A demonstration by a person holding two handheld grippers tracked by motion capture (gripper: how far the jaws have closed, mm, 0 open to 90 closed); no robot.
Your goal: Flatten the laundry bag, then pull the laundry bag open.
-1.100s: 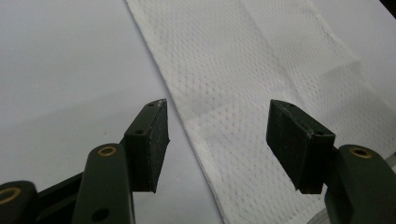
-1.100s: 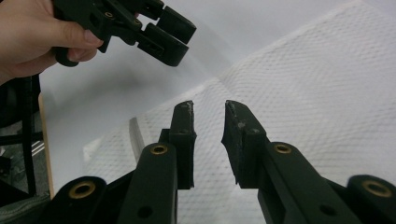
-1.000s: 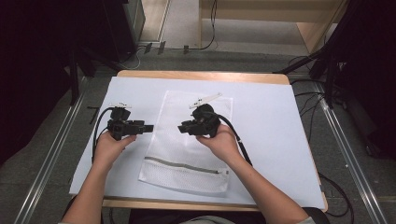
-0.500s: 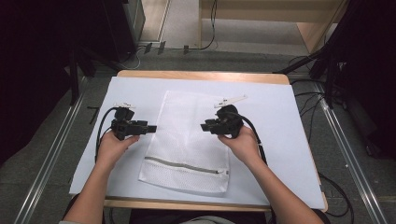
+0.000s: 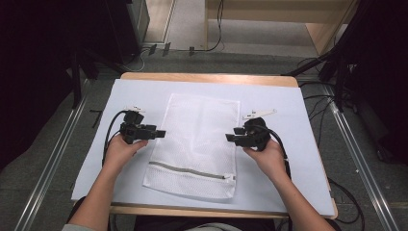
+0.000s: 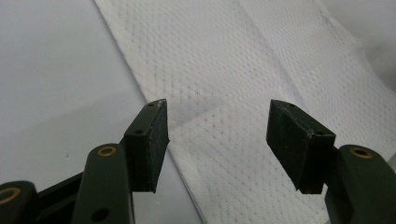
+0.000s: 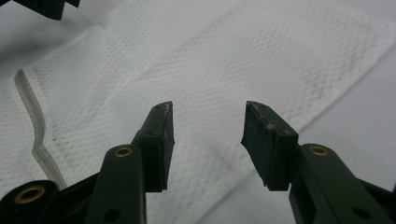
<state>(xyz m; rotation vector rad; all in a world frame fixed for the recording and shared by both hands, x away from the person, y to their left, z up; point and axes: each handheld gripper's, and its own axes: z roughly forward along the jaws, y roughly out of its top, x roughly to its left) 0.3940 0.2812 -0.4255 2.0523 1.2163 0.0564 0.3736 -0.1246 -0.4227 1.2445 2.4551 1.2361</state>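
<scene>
White mesh fabric, a flat rectangular laundry bag (image 5: 196, 144) with a grey zipper (image 5: 190, 170) running near its lower edge, is lying in the centre of the high view on a pale blue-grey sheet (image 5: 288, 187) that is covering a wooden table (image 5: 207, 78). The left gripper (image 5: 159, 133) is sitting at the centre left of the frame, its tips pointing right and reaching just over the bag's left edge. The right gripper (image 5: 230, 138) is sitting at the centre right, its tips pointing left, just at the bag's right edge. A hand is wrapping each black tool from below, and black cables are looping away from both.

In the left gripper view, the left gripper (image 6: 218, 133) is showing its two black jaws rising from the bottom, standing wide apart with nothing between them. The mesh bag (image 6: 243, 70) is spreading across the centre and upper right, its edge running diagonally below the jaws, the pale sheet (image 6: 56, 84) lying at the left.

In the right gripper view, the right gripper (image 7: 208, 130) is holding its jaws moderately apart, gripping nothing. The bag (image 7: 233, 60) is stretching across the upper frame, the zipper (image 7: 35, 126) curving at the far left, the sheet (image 7: 355, 107) showing at the right.
</scene>
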